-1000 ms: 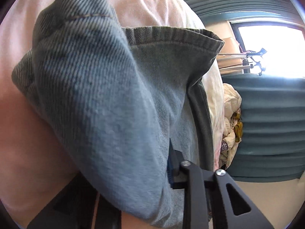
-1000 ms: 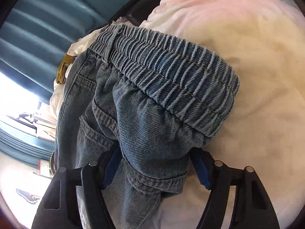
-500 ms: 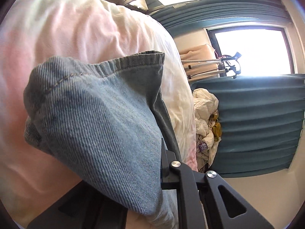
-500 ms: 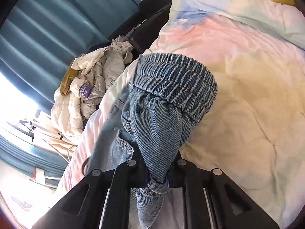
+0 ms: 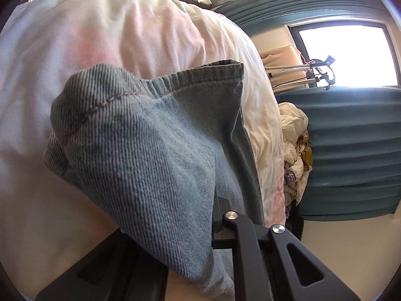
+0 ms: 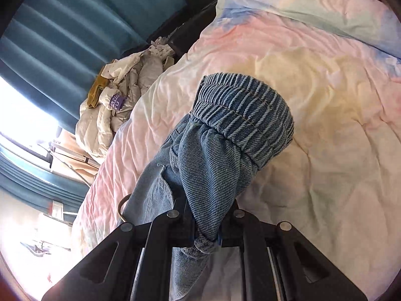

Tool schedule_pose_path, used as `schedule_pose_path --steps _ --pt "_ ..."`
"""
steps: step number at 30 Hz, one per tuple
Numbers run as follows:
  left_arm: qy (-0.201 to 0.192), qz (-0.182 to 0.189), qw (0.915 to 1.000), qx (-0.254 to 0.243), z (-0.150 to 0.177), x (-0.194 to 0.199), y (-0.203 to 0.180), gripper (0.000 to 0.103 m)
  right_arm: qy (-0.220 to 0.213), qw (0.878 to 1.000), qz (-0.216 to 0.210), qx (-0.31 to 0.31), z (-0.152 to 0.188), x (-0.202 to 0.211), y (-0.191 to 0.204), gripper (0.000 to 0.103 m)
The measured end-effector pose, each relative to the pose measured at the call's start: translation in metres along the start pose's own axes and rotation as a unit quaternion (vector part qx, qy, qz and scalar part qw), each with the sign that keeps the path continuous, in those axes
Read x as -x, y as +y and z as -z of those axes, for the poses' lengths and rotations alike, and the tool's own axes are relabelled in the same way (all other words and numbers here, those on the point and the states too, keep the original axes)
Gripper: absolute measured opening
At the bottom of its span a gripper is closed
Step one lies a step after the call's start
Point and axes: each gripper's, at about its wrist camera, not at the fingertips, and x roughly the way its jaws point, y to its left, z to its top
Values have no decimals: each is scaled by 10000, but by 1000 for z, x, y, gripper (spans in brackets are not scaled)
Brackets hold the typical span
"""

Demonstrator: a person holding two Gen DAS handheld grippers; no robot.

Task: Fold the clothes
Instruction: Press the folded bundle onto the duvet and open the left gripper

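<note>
A bed (image 6: 325, 125) covered with a rumpled duvet in pale pink, yellow and blue fills most of both views, and teal curtains (image 6: 75, 25) hang beyond its far side. The jeans (image 6: 220, 155), light blue denim, are held up off the duvet above the bed between the two claws. In the right wrist view their gathered elastic waistband (image 6: 245, 115) bunches above the right claw (image 6: 208, 233), whose jaws are pinched tight on a wad of denim just below the band, with a pocket seam hanging to the left. In the left wrist view a hemmed leg end (image 5: 200, 77) stands up over the left claw (image 5: 190, 228); its right finger (image 5: 240, 235) presses against the cloth, the other is hidden under the fabric, so the left claw is clamped on the jeans too. A pile of cream clothing (image 6: 117, 110) with a purple label lies off the bed's far edge, beside the curtains.
</note>
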Motion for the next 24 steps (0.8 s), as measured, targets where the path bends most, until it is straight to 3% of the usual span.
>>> schedule_pose_path --steps 3,6,10,13,18,21,23,24 --pt "142 -267 9995 -35 -6 -20 7 6 40 10000 -49 -4 6 -10 -14 10" --pt "157 -283 9994 127 -5 -24 11 11 80 9999 -99 -9 11 -19 -28 11" --pt "-130 -411 9988 216 5 -5 9 30 186 9995 -213 -120 17 -29 -46 12" --pt "-447 -578 9973 106 15 16 2 58 325 9989 -239 -241 21 -34 -56 16" --pt "-1046 -842 9901 -403 32 58 -19 64 540 9962 -510 -457 26 -33 -71 22" --pt "-1371 -940 9807 -1028 50 80 -38 65 568 9932 -762 -669 26 -27 -86 42" --pt "-1443 -940 9738 -1489 62 86 -57 65 585 9902 -969 -819 27 -23 -97 61" --pt "-1437 -898 9711 -1682 68 85 -67 65 618 9883 -1088 -874 28 -22 -102 66"
